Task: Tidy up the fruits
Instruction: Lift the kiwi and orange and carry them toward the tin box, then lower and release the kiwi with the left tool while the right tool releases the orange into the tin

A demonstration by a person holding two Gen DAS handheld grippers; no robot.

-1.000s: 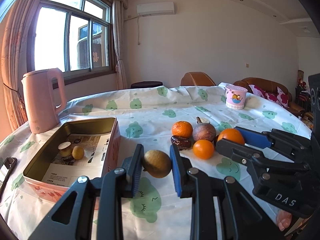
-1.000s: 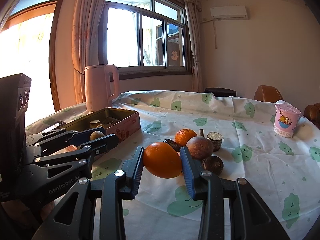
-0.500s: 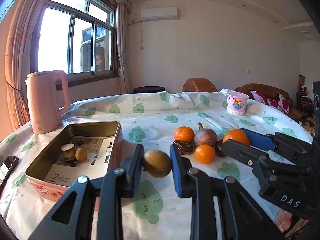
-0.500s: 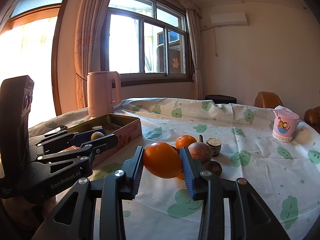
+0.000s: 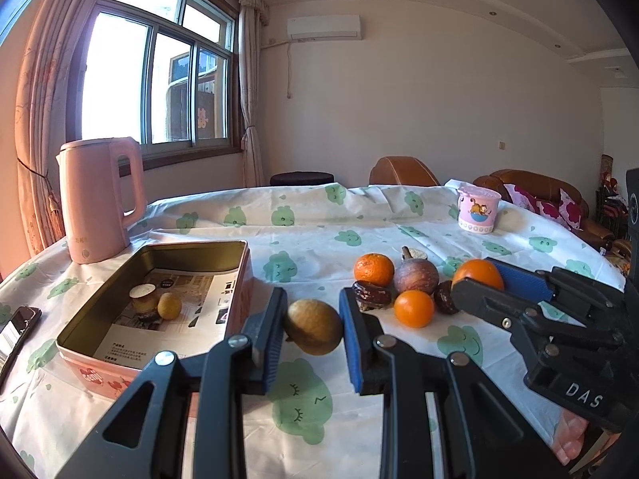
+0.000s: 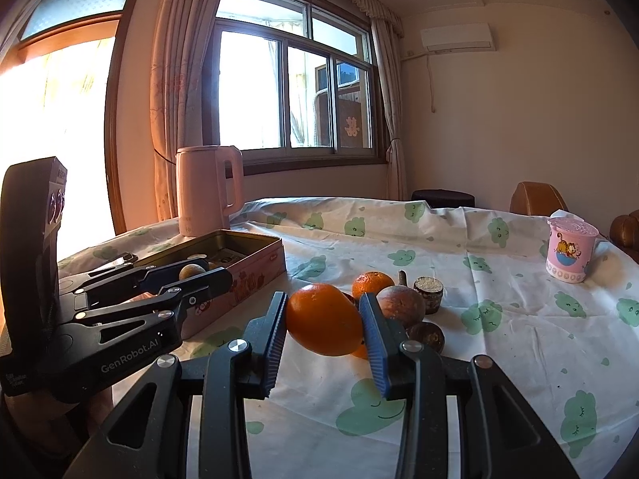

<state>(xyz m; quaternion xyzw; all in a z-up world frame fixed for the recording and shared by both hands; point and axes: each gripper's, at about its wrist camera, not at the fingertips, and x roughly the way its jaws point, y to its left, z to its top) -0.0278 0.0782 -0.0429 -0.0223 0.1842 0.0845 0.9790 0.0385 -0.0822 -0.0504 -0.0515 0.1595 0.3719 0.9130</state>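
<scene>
My left gripper (image 5: pixel 313 326) is shut on a brownish-yellow round fruit (image 5: pixel 313 326) and holds it above the tablecloth, just right of the open tin box (image 5: pixel 120 307). The box holds a small yellow fruit (image 5: pixel 169 305) and a brown cut piece (image 5: pixel 142 297). My right gripper (image 6: pixel 324 319) is shut on a large orange (image 6: pixel 324 319) and holds it above the fruit pile. The pile has a mandarin (image 5: pixel 374 269), a smaller orange (image 5: pixel 413 308), a purple-brown round fruit (image 5: pixel 416 278) and dark dates (image 5: pixel 371 293). The right gripper shows in the left wrist view (image 5: pixel 485 277).
A pink kettle (image 5: pixel 98 199) stands behind the box at the back left. A pink cartoon cup (image 5: pixel 478 208) stands at the far right. A phone (image 5: pixel 16 329) lies at the left table edge. Chairs and a sofa stand beyond the table.
Both grippers have risen a little with their fruits still held; the table and fruit pile sit lower in both views. Nothing was let go.
</scene>
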